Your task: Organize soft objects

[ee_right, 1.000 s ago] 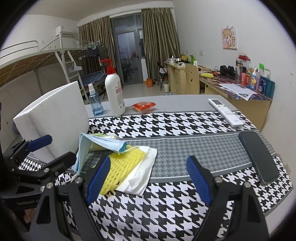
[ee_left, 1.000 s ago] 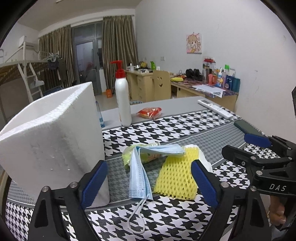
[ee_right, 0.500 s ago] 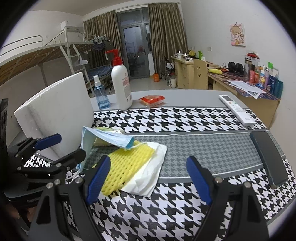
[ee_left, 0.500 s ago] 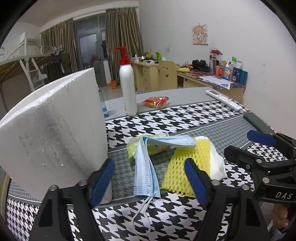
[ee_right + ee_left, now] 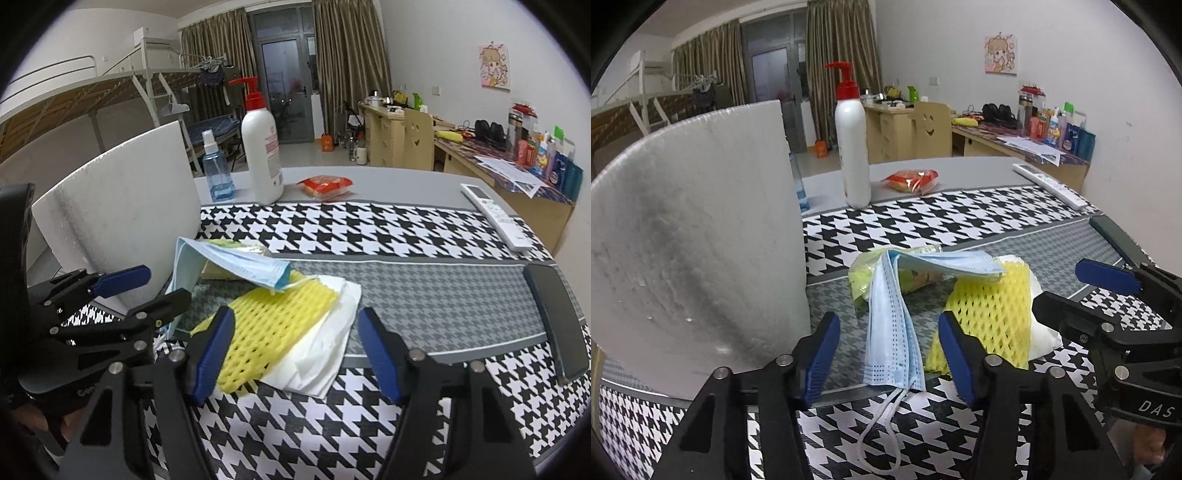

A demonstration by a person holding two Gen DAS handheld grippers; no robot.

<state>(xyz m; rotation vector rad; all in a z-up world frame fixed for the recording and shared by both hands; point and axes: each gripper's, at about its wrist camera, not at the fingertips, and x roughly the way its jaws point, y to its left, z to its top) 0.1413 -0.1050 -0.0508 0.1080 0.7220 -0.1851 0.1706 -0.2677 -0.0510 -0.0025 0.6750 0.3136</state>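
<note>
On my far left stands the white foam box (image 5: 698,240), its wall just beside my left gripper (image 5: 888,352), whose jaws are closing with the hanging end of the blue face mask (image 5: 892,332) between them; the pads are not yet pressing it. The mask drapes over a green snack packet (image 5: 864,273) and onto the yellow foam net (image 5: 266,332), which lies on a white tissue (image 5: 325,354) on the houndstooth tablecloth (image 5: 369,229). My right gripper (image 5: 297,354) is closing too, pads apart around the net's and tissue's near edge. Farther right lie a dark phone (image 5: 557,317) and a white remote (image 5: 495,218).
</note>
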